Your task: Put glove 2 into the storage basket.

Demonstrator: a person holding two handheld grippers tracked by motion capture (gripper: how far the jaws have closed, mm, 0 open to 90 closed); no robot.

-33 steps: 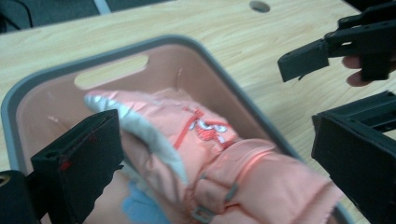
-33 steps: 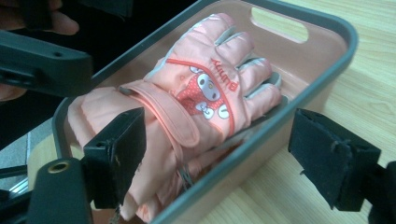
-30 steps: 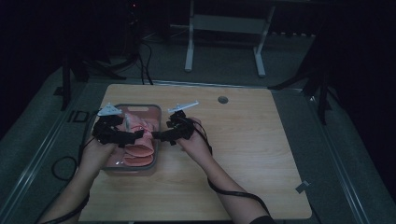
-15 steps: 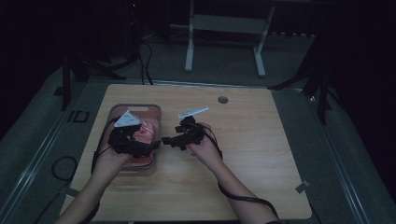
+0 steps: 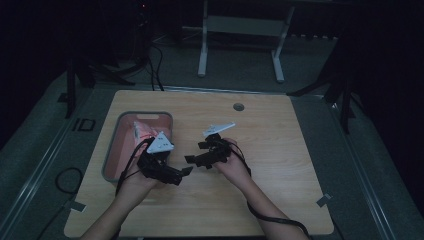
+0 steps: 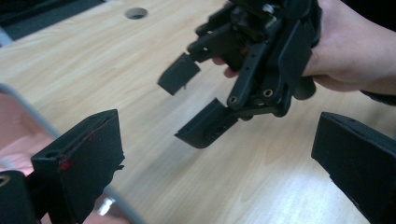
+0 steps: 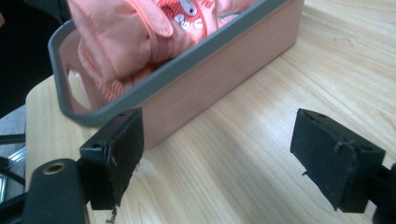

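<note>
A pink bin with a grey rim point(image 5: 145, 114) stands on the left of the wooden table, and a pink garment point(image 5: 144, 131) lies in it. My left gripper point(image 5: 181, 175) hovers over the table just right of the bin's near corner, open and empty. My right gripper point(image 5: 196, 152) faces it a short way off, also open and empty. In the left gripper view my own jaws point(image 6: 215, 158) stand wide apart and the right gripper point(image 6: 189, 106) hangs ahead in a hand. The right gripper view looks between its open jaws point(image 7: 224, 154) at the bin's wall point(image 7: 219, 79) and the folded garment point(image 7: 126, 32).
Bare wood point(image 5: 280, 150) spreads to the right of both grippers. A round cable hole point(image 5: 238, 107) sits near the table's far edge. Cables trail from both grippers toward the near edge. Dark floor and a white stand point(image 5: 240, 30) lie beyond the table.
Both grippers have drawn back from over the garment in the bin to the table beside it, toward the near side. The garment stays in the bin.
</note>
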